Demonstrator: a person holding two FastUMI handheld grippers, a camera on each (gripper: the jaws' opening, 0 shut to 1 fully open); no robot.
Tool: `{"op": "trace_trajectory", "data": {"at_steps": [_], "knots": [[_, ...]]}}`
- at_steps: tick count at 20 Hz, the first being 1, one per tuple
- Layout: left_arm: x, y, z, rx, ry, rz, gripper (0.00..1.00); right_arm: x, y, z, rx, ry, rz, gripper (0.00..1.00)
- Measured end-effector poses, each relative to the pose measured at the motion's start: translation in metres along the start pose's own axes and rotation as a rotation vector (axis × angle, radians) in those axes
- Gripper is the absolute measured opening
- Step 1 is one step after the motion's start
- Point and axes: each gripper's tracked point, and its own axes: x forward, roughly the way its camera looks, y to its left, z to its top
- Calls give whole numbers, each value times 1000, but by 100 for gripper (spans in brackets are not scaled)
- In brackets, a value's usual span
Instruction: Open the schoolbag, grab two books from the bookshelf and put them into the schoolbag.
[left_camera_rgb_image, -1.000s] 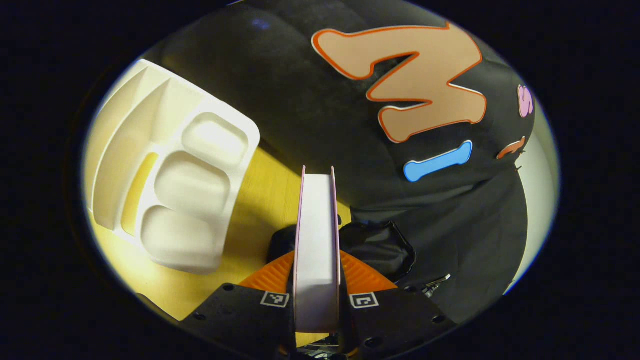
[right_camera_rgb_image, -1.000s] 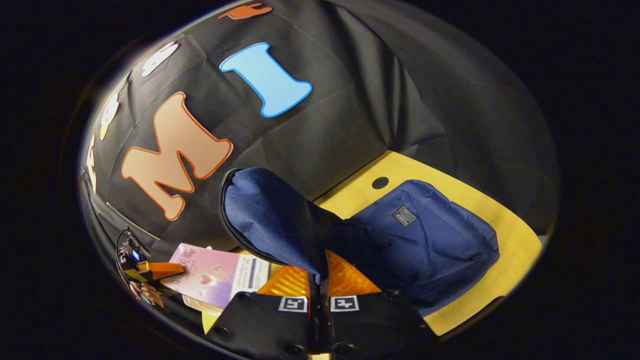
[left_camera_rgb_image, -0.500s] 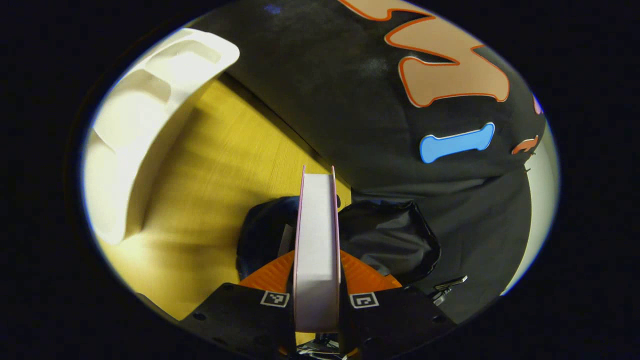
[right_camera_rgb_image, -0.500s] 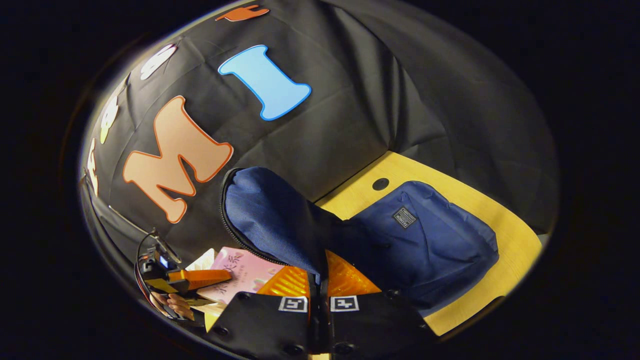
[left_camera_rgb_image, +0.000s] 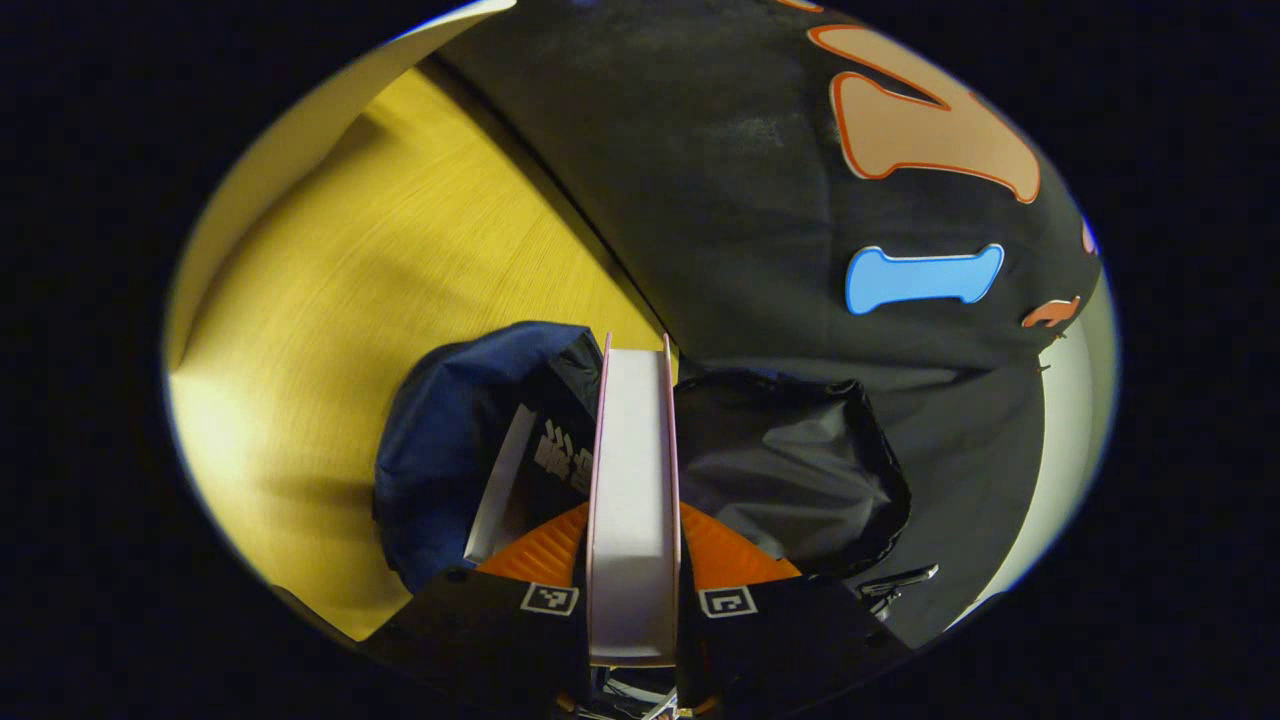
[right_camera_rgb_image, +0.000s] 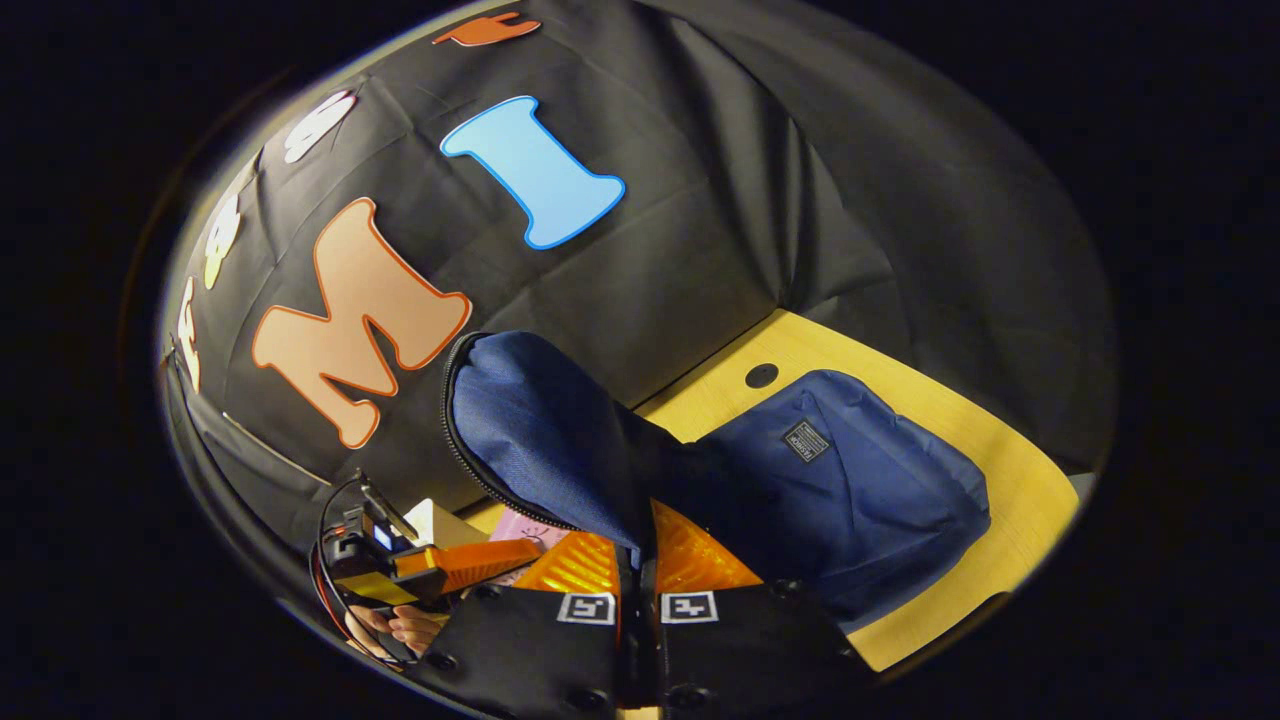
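We hold the book (left_camera_rgb_image: 633, 500) edge-on in the left gripper (left_camera_rgb_image: 633, 545), both fingers pressed against its covers. Its leading edge points into the open mouth of the schoolbag (left_camera_rgb_image: 450, 440), which lies on the table (left_camera_rgb_image: 330, 300); another book (left_camera_rgb_image: 530, 460) already sits inside, just left of ours. The right gripper (right_camera_rgb_image: 637, 560) is closed on the flap (right_camera_rgb_image: 540, 430) and holds it raised, so the opening stays wide. In the right gripper view, the left gripper (right_camera_rgb_image: 470, 560) is low beside the flap.

To complete this step well:

1. Keep the flap raised until the book is fully inside.
2. Lower the book parallel to the one already inside, into the gap between it and the black lining (left_camera_rgb_image: 790, 470).
3. Release only once the book rests in the bag.

Risk, in our judgement: the leading corner may catch on the lining or the zip edge.
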Motion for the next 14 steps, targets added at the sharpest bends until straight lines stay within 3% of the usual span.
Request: {"op": "trace_trajectory", "data": {"at_steps": [14], "knots": [[53, 3, -32, -126, -23, -38, 30, -1, 3, -2, 3, -7, 10, 5]]}}
